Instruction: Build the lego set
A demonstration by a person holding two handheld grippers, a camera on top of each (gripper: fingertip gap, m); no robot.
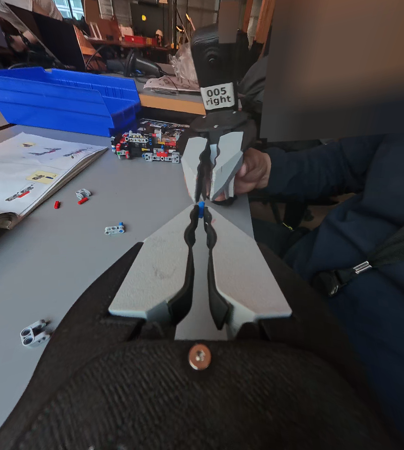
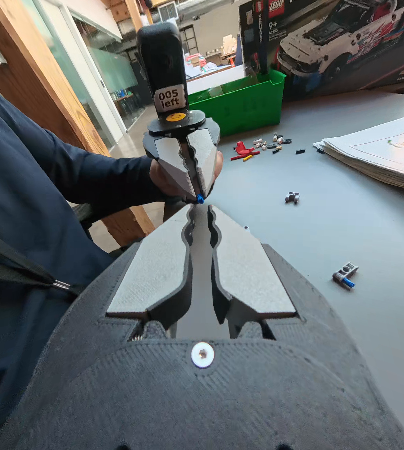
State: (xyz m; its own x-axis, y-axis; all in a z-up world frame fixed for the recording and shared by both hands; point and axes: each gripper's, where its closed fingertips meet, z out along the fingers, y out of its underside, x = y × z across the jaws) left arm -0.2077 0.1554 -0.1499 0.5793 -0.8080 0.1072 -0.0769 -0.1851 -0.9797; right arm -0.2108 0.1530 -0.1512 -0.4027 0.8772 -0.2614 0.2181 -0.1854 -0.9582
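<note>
Grey table fills the left half of the left wrist view and the right half of the right wrist view. A person in a dark blue sleeve holds both grippers out over the near table edge.

Blue bin, upper left of the left view, behind an open instruction booklet at the left edge. Green bin, upper centre of the right view, with a printed set box at upper right behind it.

Partly built brick model, centre of the left view, just in front of the blue bin.

Left gripper: fingers closed on a small blue pin, both black pads pressed against it at the very tips, the pin's end sticking out past them. The pin sits mid-frame in both views, above the table edge.

Right gripper: fingertips slightly parted with nothing between them, pointed tip to tip at the left gripper, just short of the pin's free end.

Loose parts: grey connector with blue pin, left of centre; two red pins nearer the booklet; grey connector at lower left; scatter of small pieces in front of the green bin.
</note>
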